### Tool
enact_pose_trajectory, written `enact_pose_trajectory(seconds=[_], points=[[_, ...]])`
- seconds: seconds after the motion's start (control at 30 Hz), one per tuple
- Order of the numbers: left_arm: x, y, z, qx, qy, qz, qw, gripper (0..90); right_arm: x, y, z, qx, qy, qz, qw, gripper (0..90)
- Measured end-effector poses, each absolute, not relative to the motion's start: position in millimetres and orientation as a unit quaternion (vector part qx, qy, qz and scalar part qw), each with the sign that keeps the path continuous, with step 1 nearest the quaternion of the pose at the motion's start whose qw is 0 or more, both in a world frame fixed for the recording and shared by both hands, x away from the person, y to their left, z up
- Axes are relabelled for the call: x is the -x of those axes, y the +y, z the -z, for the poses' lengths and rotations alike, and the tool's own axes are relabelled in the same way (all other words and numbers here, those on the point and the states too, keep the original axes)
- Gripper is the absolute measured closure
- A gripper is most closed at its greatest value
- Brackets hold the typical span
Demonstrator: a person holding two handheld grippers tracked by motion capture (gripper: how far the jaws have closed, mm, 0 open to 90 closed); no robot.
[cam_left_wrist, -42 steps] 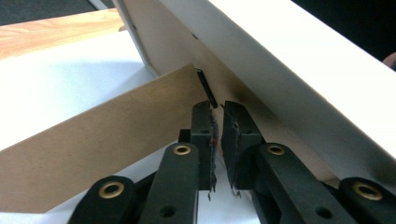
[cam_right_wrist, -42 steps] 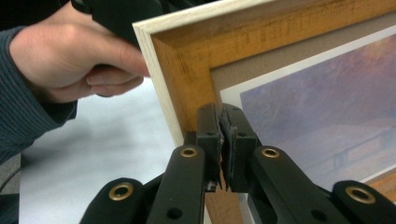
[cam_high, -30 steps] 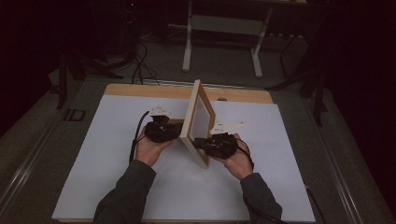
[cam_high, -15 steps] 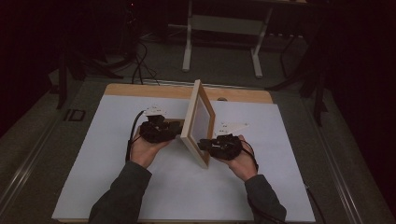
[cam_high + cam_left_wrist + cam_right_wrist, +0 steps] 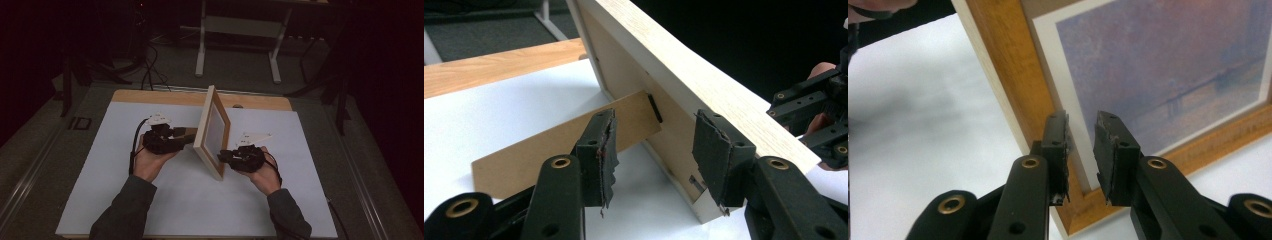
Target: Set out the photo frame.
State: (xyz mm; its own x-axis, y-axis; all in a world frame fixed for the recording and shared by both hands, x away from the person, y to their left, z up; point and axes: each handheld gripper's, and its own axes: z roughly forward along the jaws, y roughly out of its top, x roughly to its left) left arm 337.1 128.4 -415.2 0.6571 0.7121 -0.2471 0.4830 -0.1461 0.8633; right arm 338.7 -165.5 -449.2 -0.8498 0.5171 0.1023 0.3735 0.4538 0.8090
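A wooden picture frame stands on edge near the middle of the white surface, a little toward its far edge. Its long axis runs from the near side of the surface toward the far side, slanting slightly leftward as it goes away. The pictured face, a hazy purple print behind a white mat, looks toward the right edge of the surface; the brown backing looks toward the left edge and leans that way. A cardboard easel leg swings out from the back and its foot rests on the surface.

The left gripper lies low, palm cupped under it, aimed level at the frame's back. Its fingers stand well apart, having just been opening; the leg passes behind the one finger, and neither pad presses on anything.

The right gripper is held from behind, aimed level at the frame's front near its lower near corner. Its fingers are a narrow gap apart, having just eased open, with nothing clamped between them.

Bare white surface lies open on both sides and toward the near edge.
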Motion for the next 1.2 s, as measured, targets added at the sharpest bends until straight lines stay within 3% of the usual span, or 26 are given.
enact_pose_trajectory(seconds=[0.43, 0.83, 1.2], points=[[-321, 132, 403, -0.735, 0.385, -0.1, 0.549, 43.6, -339, -173, 454, -0.273, 0.848, -0.448, 0.078, 74.1], [-312, 108, 402, -0.745, 0.379, -0.102, 0.54, 25.4, -339, -177, 456, -0.276, 0.846, -0.449, 0.08, 71.1], [-314, 79, 414, -0.747, 0.397, -0.124, 0.518, 25.0, -339, -185, 456, -0.284, 0.841, -0.454, 0.082, 70.6]])
